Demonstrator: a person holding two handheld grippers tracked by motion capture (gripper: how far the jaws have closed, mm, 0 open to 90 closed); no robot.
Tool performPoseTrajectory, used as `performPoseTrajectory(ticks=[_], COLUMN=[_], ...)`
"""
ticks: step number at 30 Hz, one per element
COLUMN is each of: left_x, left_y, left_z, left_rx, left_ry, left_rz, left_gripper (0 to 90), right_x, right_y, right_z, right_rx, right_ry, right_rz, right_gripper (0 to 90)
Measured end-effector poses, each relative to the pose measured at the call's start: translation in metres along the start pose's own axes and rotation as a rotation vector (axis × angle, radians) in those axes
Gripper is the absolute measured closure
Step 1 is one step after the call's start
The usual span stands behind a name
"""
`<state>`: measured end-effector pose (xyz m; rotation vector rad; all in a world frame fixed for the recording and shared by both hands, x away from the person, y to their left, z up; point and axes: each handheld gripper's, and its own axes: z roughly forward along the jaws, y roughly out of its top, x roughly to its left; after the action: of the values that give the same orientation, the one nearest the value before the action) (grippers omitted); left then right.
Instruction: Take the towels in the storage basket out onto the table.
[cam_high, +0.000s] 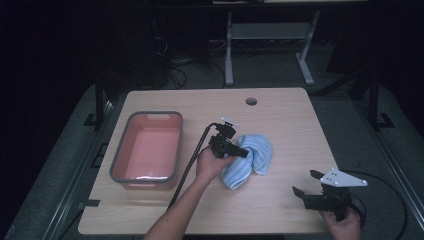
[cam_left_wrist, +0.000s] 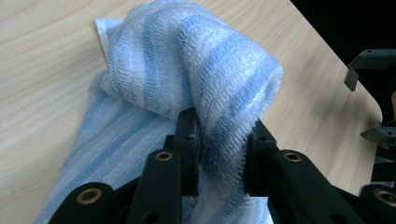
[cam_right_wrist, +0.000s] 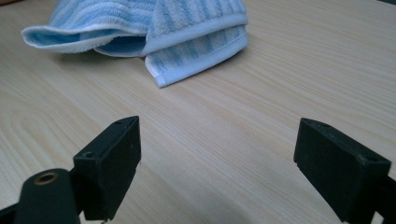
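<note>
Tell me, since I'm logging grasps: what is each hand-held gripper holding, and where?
Left hand-held gripper pinches a raised fold of the blue striped towel; right hand-held gripper holds nothing.

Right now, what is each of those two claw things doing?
Left gripper: closed on a fold of the blue striped towel.
Right gripper: open, holding nothing, above the bare table.

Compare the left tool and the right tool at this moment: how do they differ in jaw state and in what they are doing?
The left tool has its jaws close together with a fold of the blue striped towel between them; the right tool has its jaws wide apart with bare table between. The left tool sits at the towel mid-table; the right tool stands apart from it, near the table's front right corner. Both are black, hand-held and trail a cable.
</note>
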<state>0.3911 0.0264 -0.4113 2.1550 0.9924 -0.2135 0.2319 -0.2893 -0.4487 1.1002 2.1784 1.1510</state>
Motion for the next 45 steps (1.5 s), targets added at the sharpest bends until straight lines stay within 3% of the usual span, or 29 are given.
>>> performPoseTrajectory(ticks=[8,16,26,30,45], left_x=[-0.002,-0.005,-0.005,-0.004,-0.009], left_y=[-0.001,-0.003,-0.007,-0.008,-0.015], left_z=[0.002,-0.009,-0.02,-0.025,-0.038], left_rx=[0.007,-0.014,-0.031,-0.051,-0.056], left_ry=[0.008,0.016,0.015,0.004,0.03], left_rz=[0.013,0.017,0.026,0.009,0.041], left_gripper=[62.8,51.7,47.1,46.1,39.4], right_x=[0.0,0.002,0.002,0.0,0.0], right_y=[0.0,0.0,0.001,0.0,0.0], right_z=[0.001,0.001,0.001,0.001,0.001], right_rx=[0.001,0.005,0.006,0.006,0.011], right_ry=[0.001,-0.001,-0.005,-0.008,-0.011], right_rz=[-0.003,-0.003,-0.003,-0.009,0.001], right_gripper=[14.4,14.4,14.4,14.4,14.4])
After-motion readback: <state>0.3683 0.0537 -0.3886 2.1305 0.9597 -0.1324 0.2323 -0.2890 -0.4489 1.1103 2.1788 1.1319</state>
